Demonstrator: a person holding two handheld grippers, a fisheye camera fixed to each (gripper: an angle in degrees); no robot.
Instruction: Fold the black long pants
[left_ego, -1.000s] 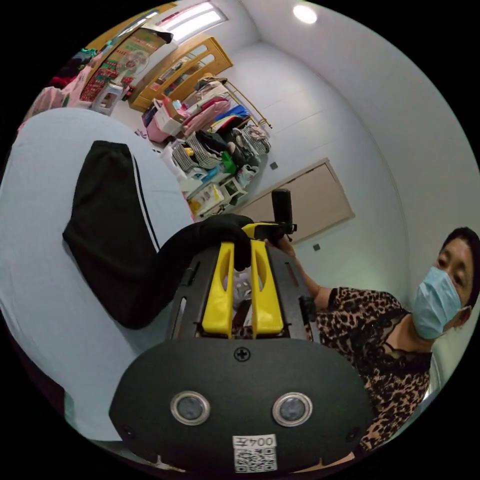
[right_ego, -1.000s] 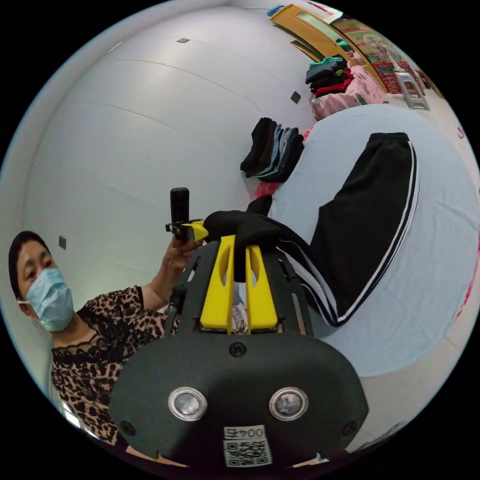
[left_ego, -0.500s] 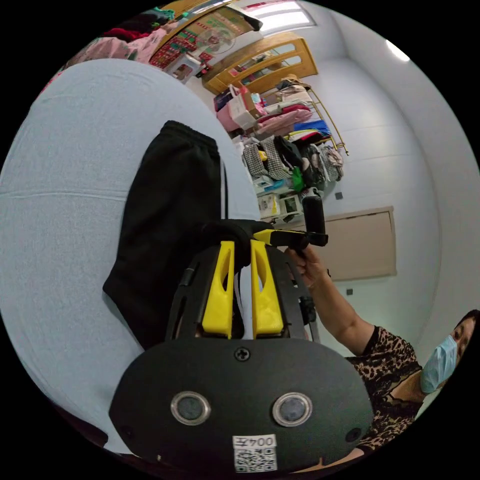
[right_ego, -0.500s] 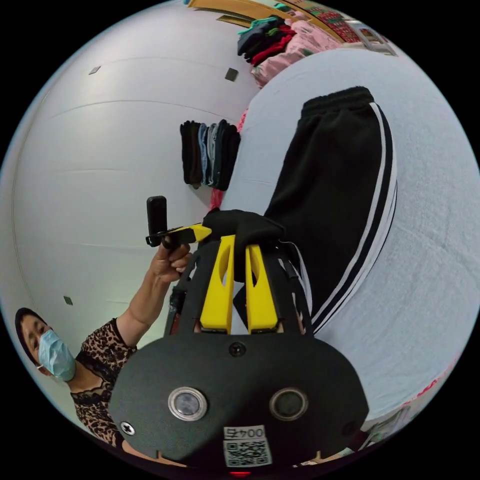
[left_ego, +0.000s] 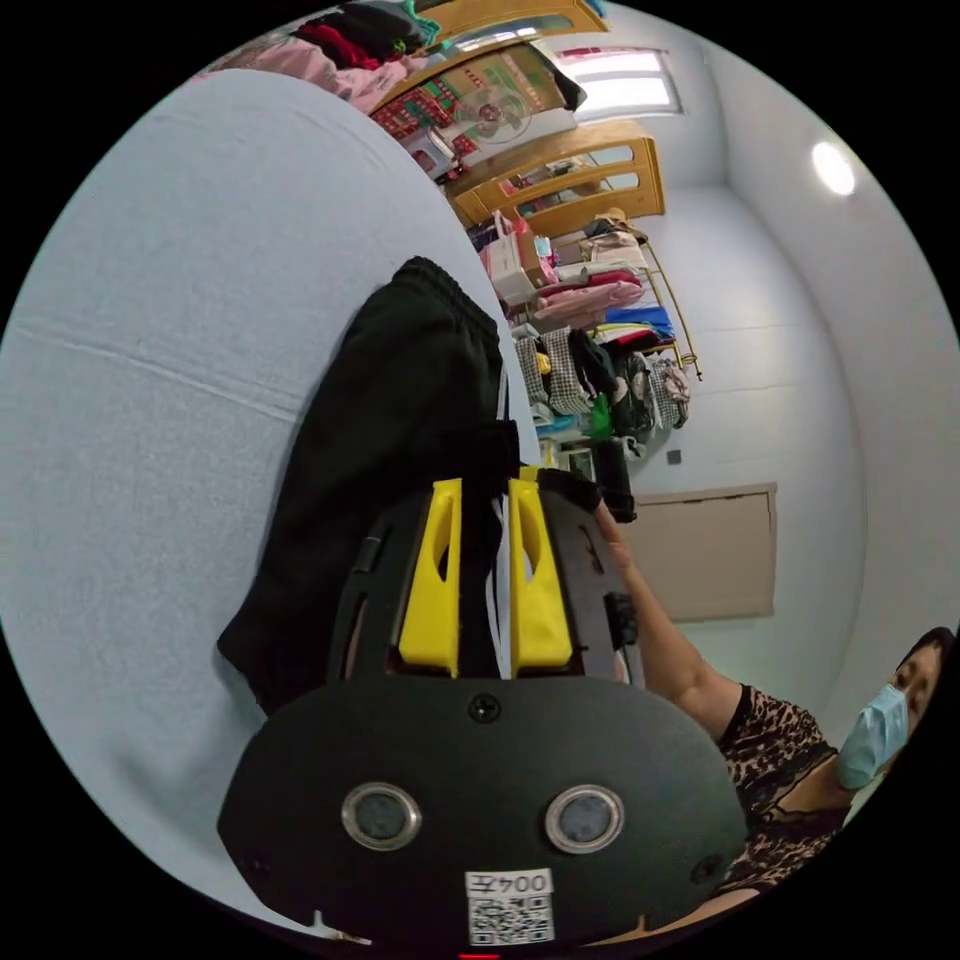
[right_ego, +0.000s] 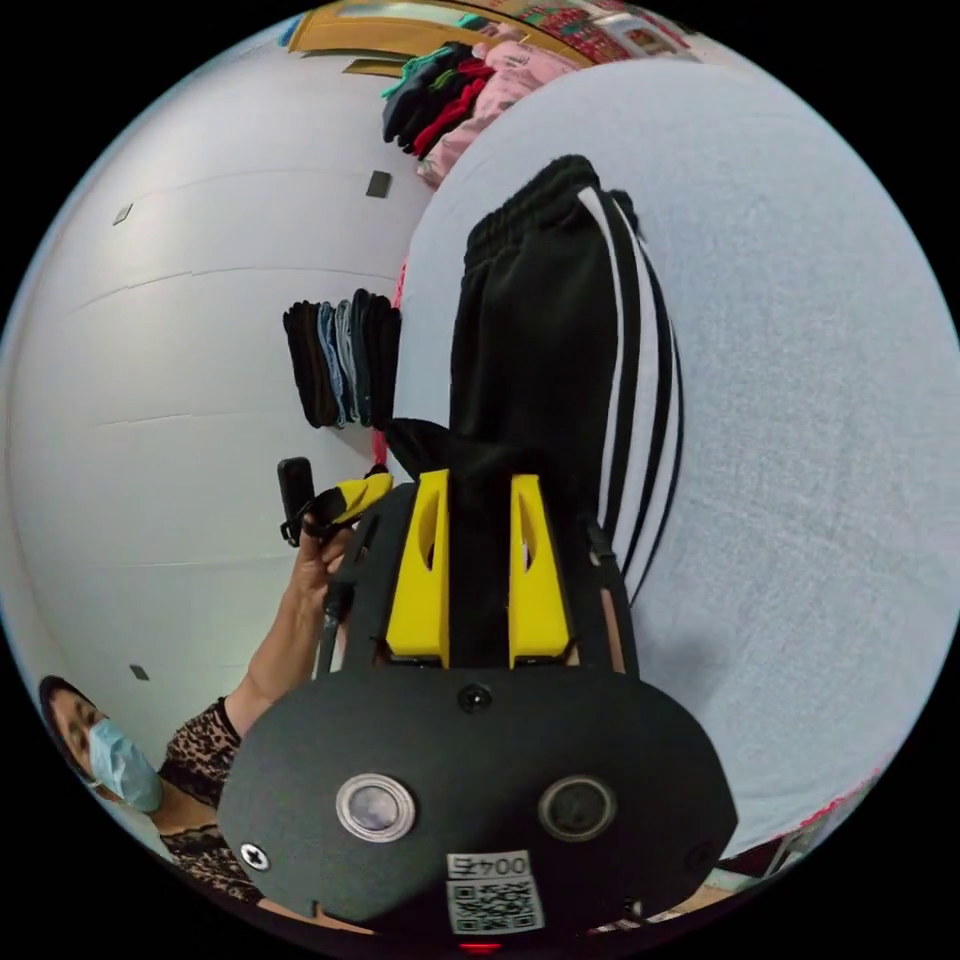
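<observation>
Left claw and right claw each clamp black pants fabric, above the pants' lower layer on the light-blue bed.

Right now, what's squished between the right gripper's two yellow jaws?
In the right gripper view, black cloth of the black pants fills the gap between the right gripper jaws.
</observation>
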